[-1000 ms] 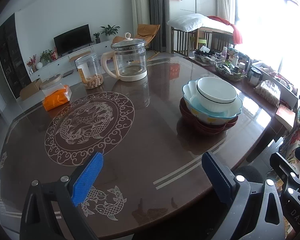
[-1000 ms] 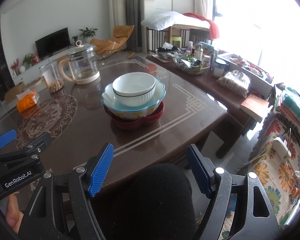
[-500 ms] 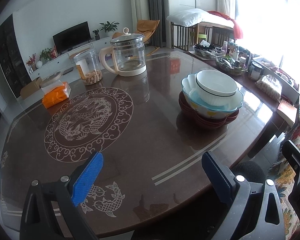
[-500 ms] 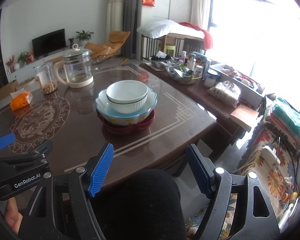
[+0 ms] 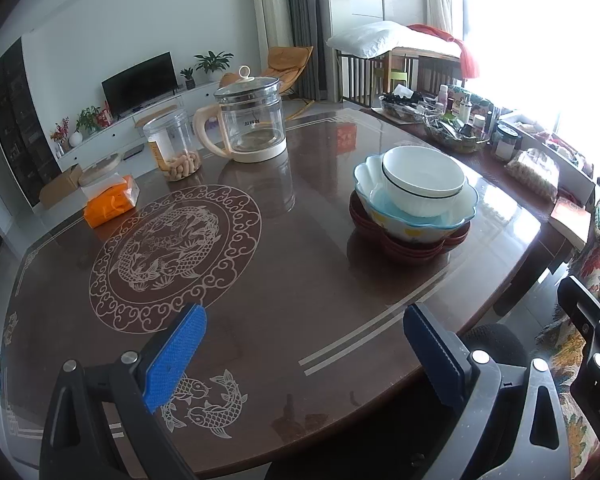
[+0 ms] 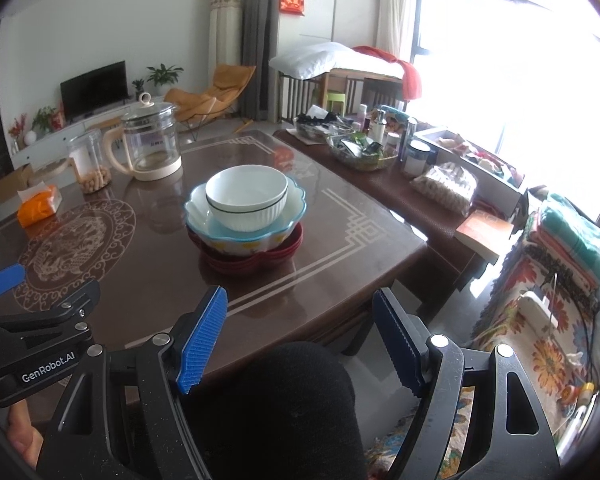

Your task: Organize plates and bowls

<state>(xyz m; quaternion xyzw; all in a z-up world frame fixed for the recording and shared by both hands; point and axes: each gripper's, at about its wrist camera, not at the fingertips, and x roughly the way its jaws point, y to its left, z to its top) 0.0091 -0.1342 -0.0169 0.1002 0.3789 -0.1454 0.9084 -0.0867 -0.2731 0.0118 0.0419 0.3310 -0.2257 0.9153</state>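
Observation:
A white bowl [image 5: 422, 184] [image 6: 247, 196] sits inside a blue scalloped bowl [image 5: 414, 220] [image 6: 244, 232], which rests on stacked dark red plates [image 5: 408, 244] [image 6: 252, 260] on the brown table [image 5: 300, 272] [image 6: 340, 240]. My left gripper [image 5: 304, 356] is open and empty, held above the table's near edge, well short of the stack. My right gripper [image 6: 300, 340] is open and empty, held off the table's near edge, in front of the stack. The left gripper also shows in the right wrist view [image 6: 28, 320] at lower left.
A glass kettle [image 5: 252, 120] [image 6: 150, 144], a jar of nuts [image 5: 174, 148] [image 6: 90, 164] and an orange tissue pack [image 5: 108, 200] [image 6: 38, 204] stand at the table's far side. A cluttered side bench [image 6: 400, 168] runs along the right.
Both grippers have pulled back and up a little from the table; the stack looks smaller and farther in both views. Neither jaw has moved.

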